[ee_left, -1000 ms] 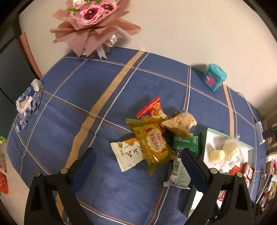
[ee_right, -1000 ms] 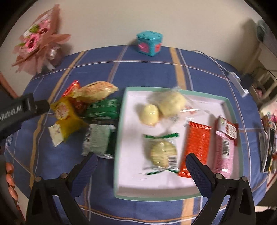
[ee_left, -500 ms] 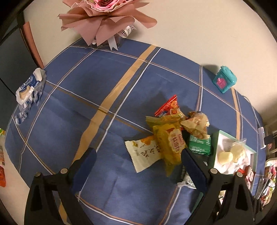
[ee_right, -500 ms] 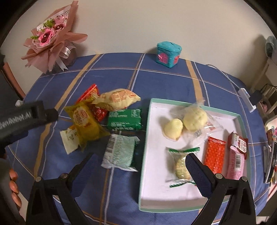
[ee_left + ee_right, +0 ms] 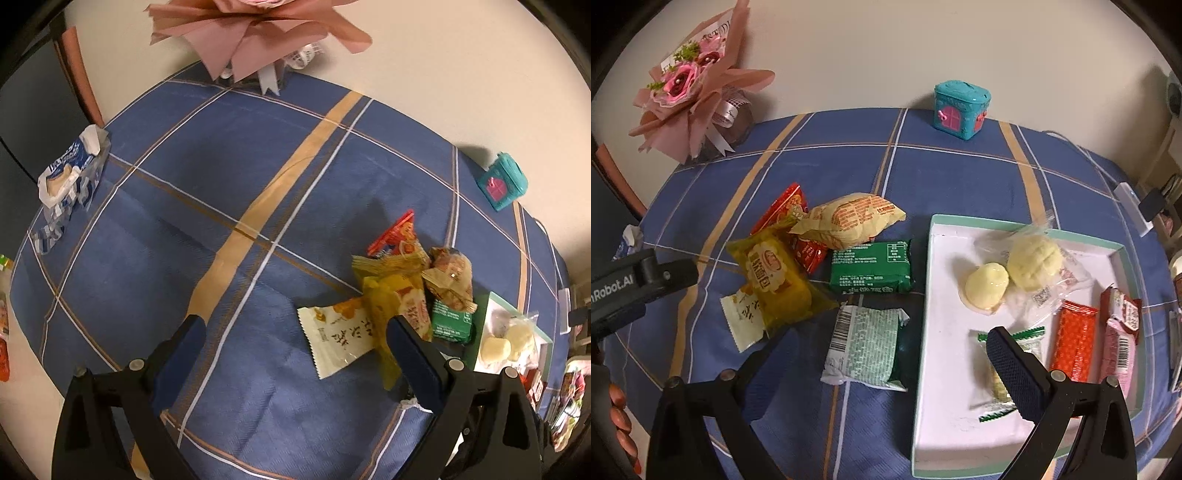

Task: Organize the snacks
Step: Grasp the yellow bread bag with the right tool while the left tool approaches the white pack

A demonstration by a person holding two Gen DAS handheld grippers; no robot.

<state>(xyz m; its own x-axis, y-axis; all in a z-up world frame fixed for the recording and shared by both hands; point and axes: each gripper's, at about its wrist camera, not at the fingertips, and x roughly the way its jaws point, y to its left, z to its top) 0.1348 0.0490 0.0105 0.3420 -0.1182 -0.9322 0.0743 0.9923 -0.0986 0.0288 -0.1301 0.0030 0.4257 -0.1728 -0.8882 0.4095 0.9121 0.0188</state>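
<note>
1. Left wrist view. Blue plaid tablecloth point(image 5: 184, 229) fills the field, with a pink bouquet point(image 5: 258, 33) at its far edge against the wall and an opened blue packet point(image 5: 66, 177) well apart at the left. Left gripper point(image 5: 295, 332) hangs spread and empty above the cloth; a white packet point(image 5: 340, 339) lies between its fingers, just beside a yellow packet point(image 5: 395, 306) — both part of the loose pile.

2. Right wrist view. Right gripper point(image 5: 886, 354) is likewise released, holding nothing, poised over a pale green packet point(image 5: 864, 347) that lies just beside the tray point(image 5: 923, 369). A dark green packet point(image 5: 871, 271), a cream bread packet point(image 5: 849, 221) and a red packet point(image 5: 790, 203) lie loose to the left.

3. Container. Inside the tray: two pale buns point(image 5: 1012, 273) in clear wrap, a green-edged biscuit packet point(image 5: 1008, 369), an orange bar point(image 5: 1075, 339) and a pink bar point(image 5: 1119, 347) — set side by side.

4. Step, as judged: between picks. Next move calls for lowering onto the nearest loose packet, closing across its width, then carrying it over the tray wall.
</note>
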